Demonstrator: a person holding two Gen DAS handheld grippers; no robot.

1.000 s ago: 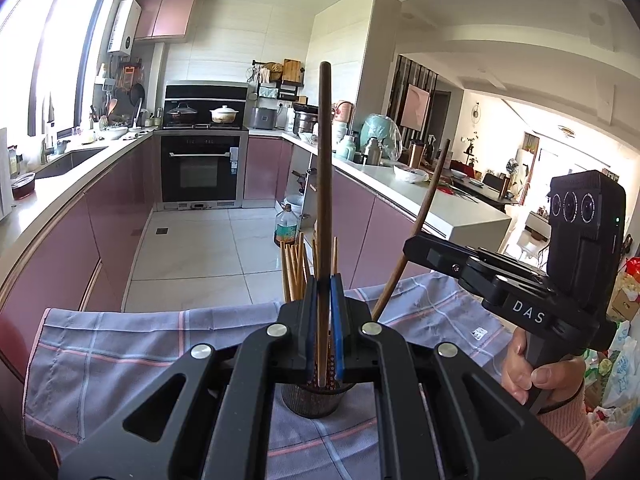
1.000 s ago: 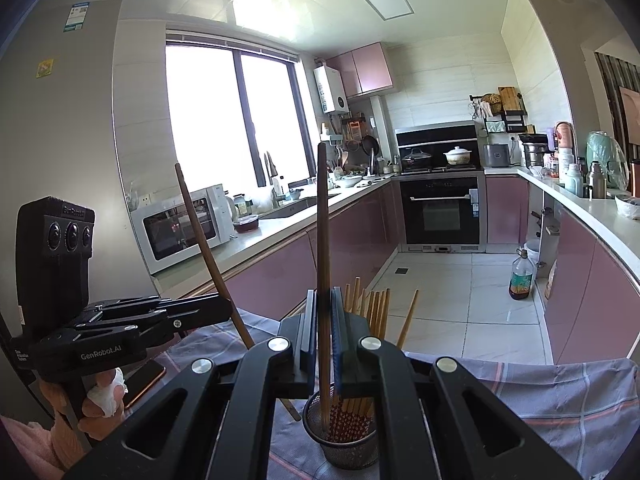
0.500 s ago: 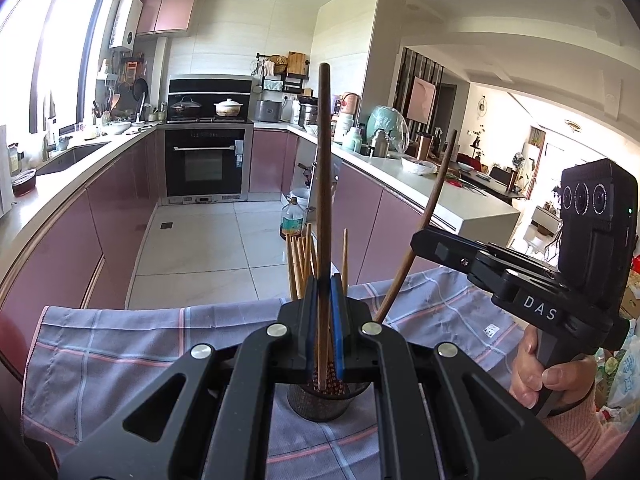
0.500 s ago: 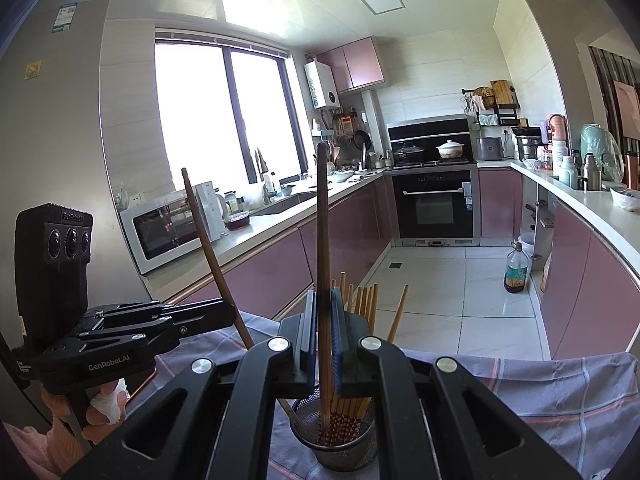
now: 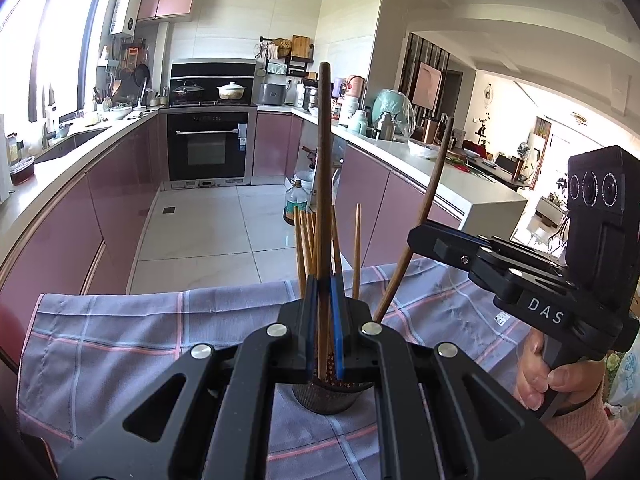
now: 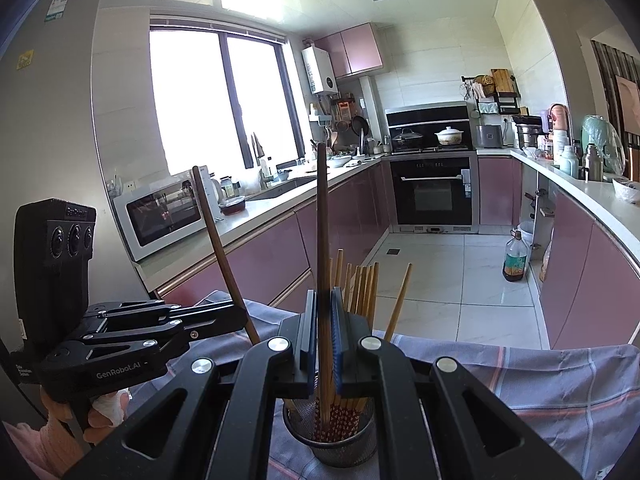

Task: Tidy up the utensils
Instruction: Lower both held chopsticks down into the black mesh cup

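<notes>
A metal mesh holder (image 6: 332, 440) with several light wooden chopsticks (image 6: 364, 288) stands on a checked cloth (image 6: 560, 392); it also shows in the left wrist view (image 5: 326, 398). My left gripper (image 5: 324, 312) is shut on a dark brown chopstick (image 5: 324, 168), held upright with its lower end inside the holder. My right gripper (image 6: 324, 320) is shut on another dark chopstick (image 6: 322, 220), also upright with its tip in the holder. Each gripper shows in the other's view, the right one (image 5: 424, 240) and the left one (image 6: 236, 316), both just above the holder.
The cloth covers the table (image 5: 120, 340) by a kitchen aisle. Pink cabinets line both sides, with an oven (image 5: 208, 148) at the far end and a microwave (image 6: 164, 212) on the left counter. An oil bottle (image 6: 514, 258) stands on the floor.
Both grippers have lowered slightly and come closer to the holder, carrying their dark chopsticks deeper among the light ones. Both stay shut.
</notes>
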